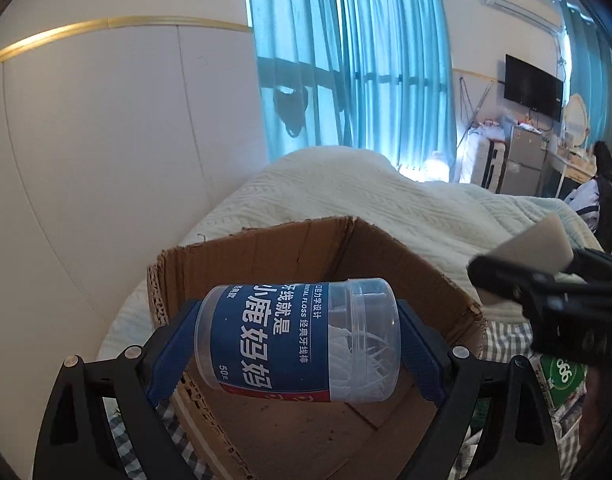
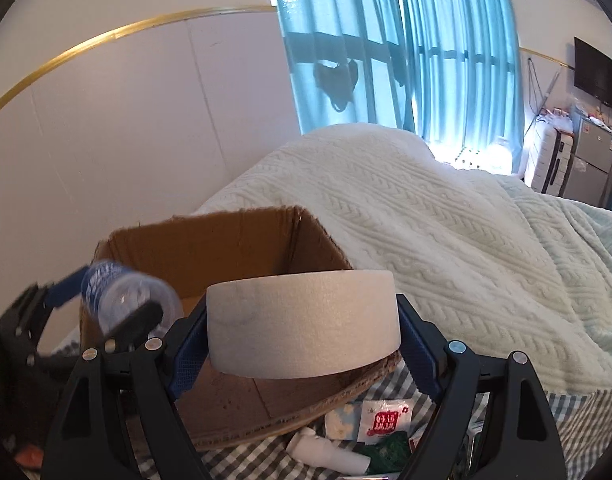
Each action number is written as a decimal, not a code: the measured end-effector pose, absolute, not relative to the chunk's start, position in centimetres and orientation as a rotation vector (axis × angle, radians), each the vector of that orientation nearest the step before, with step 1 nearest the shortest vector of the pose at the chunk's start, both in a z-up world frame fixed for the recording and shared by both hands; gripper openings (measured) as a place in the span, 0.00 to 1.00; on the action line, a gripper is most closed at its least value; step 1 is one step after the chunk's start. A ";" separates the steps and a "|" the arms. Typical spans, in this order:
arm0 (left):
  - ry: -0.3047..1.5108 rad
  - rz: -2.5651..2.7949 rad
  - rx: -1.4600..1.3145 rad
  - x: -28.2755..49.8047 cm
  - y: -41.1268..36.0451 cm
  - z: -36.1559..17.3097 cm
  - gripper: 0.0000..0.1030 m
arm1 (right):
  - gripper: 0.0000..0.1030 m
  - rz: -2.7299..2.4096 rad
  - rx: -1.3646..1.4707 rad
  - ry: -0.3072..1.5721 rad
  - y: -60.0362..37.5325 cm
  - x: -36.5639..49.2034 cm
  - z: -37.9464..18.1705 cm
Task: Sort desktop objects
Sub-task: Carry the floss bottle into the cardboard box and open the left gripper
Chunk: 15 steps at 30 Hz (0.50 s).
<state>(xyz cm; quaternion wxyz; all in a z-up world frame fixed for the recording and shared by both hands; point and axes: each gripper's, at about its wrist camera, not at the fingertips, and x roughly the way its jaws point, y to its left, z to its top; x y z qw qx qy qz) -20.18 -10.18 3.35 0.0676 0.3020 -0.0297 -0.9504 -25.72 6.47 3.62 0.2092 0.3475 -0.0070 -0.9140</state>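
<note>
Jaws of the left gripper (image 1: 298, 340) clamped on a clear floss-pick jar (image 1: 298, 338), pressing on its two ends; jaws of the right gripper (image 2: 302, 316) spread wide and gripping a roll of toilet paper (image 2: 304, 320) on its two flat faces. Jar lying sideways, long axis level and crosswise between the blue pads (image 1: 172, 350), lid end toward the right pad, blue label facing the camera. Held in the air over the open cardboard box (image 1: 266, 256), above the near-left part of its bare floor, inside the near rim, with nothing under it but cardboard. Roll likewise crosswise, hanging over the near-right edge of the same box, partly over the floor and partly over the rim. Judged from this: left load nearer to a clean drop, since straight down from its jaws lies box floor; right load probably needing a little more reach toward the far wall first. Both grippers close together above one opening, the right one dark and blurred at the right edge of the left view, so some risk of knocking. Beyond the box, a checked sheet (image 2: 577, 412) carrying small packets (image 2: 381, 420) by the near edge, and a white knitted blanket (image 2: 445, 216) behind.
</note>
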 end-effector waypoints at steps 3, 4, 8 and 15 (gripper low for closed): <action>-0.128 -2.837 0.885 -19.8 -9.7 3.6 0.91 | 0.81 -2.534 0.987 -0.032 6.0 -26.6 4.0; -0.134 -2.832 0.887 -19.8 -9.6 3.6 0.91 | 0.81 -2.523 1.000 -0.037 5.8 -27.0 4.0; -0.168 -2.799 0.864 -19.6 -9.4 3.9 1.00 | 1.00 -2.515 1.052 -0.054 5.0 -28.1 4.0; -0.257 -2.795 0.825 -18.4 -8.7 4.8 1.00 | 1.00 -2.570 1.021 -0.055 5.6 -26.9 5.3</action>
